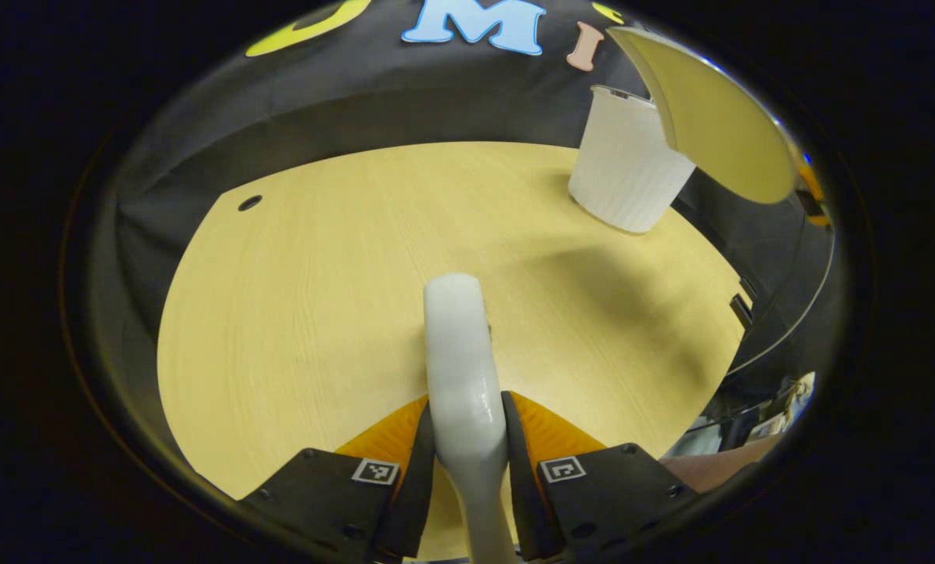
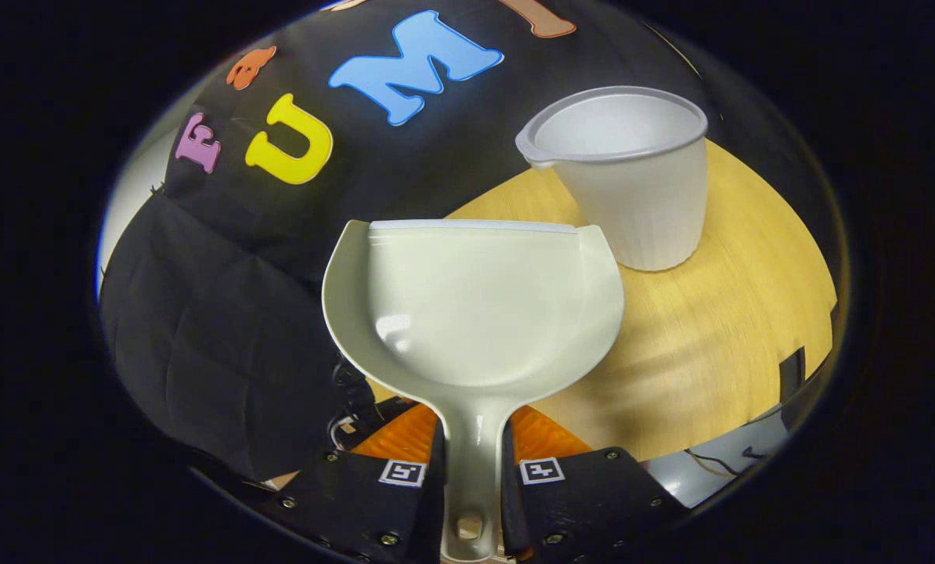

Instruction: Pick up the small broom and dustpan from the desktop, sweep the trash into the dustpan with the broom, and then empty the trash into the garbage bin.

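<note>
While the right gripper (image 2: 471, 470) clamps both fingers on the slim handle of the dustpan (image 2: 475, 305), the pan hangs in the air, raised beside the white ribbed garbage bin (image 2: 632, 180) that stands on the wooden desktop (image 2: 718, 345); the pan's inside looks bare and glossy, and the same goes for what I can see of the bin's inside. In the left gripper view, the left gripper (image 1: 467, 439) is closed on a pale, rounded plastic handle, which I take to be the small broom (image 1: 460, 352), though its bristles are hidden from here. No trash shows on the desktop that I can make out. Both tools look like light, stiff, smooth plastic, so they could swivel between the pads if tipped fast. The narrow neck of the dustpan handle, close to the pan, seems the steadiest hold. The bin looks light too, and a knock from the pan's rim might tip it.
</note>
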